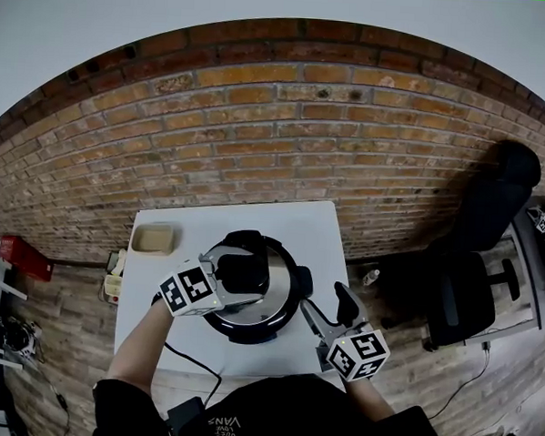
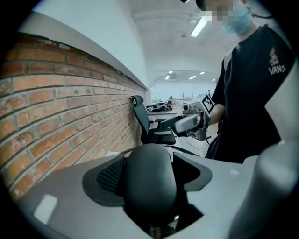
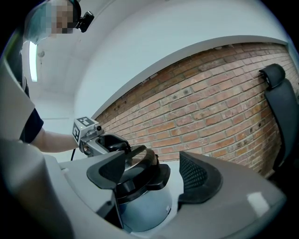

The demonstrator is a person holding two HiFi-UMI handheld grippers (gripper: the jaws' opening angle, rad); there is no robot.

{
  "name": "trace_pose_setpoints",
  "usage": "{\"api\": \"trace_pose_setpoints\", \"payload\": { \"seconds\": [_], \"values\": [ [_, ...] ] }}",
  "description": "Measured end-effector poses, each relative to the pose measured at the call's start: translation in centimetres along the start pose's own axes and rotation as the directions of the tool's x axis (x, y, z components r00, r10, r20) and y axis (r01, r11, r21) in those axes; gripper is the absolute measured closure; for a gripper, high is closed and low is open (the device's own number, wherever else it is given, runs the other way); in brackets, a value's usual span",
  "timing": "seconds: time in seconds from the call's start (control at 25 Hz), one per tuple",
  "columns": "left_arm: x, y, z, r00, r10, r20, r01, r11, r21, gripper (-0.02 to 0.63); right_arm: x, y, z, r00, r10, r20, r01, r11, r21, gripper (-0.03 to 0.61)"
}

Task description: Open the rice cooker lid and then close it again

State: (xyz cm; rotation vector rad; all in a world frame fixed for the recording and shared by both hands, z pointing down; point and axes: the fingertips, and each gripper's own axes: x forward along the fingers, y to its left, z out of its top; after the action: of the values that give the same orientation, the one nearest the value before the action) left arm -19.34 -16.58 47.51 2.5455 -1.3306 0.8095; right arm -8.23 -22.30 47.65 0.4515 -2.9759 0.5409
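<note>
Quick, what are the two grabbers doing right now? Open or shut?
Left gripper: closed on the lid handle.
Right gripper: open, holding nothing.

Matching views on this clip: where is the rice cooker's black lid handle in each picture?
Head view: the black rounded lid handle sits at centre, inside the left gripper's claw.
Left gripper view: lower centre, clamped between the jaws.
Right gripper view: left of centre, mostly hidden in that claw, above the steel lid.
Shared landmark: the red brick wall.
</note>
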Motion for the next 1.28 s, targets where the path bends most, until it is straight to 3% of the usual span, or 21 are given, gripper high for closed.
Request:
{"api": "trace_pose_setpoints", "payload": {
  "seconds": [0.72,1.08,1.28],
  "values": [
    [0.0,0.0,-0.1,0.999,-0.046,-0.020,0.047,0.998,0.048,0.331,0.2,-1.6,-0.2,1.000,-0.006,-0.009,0.007,1.000,0.014,0.224],
    [-0.2,-0.4,-0.3,0.990,-0.140,-0.004,0.140,0.985,0.101,0.333,-0.5,-2.1,-0.8,0.999,-0.026,-0.022,0.026,0.999,0.021,0.224],
    [-0.3,-1.4,0.1,0.959,-0.281,-0.034,0.283,0.941,0.188,0.333,-0.8,-2.6,-0.8,0.999,-0.039,-0.030,0.040,0.999,0.019,0.224]
  ]
}}
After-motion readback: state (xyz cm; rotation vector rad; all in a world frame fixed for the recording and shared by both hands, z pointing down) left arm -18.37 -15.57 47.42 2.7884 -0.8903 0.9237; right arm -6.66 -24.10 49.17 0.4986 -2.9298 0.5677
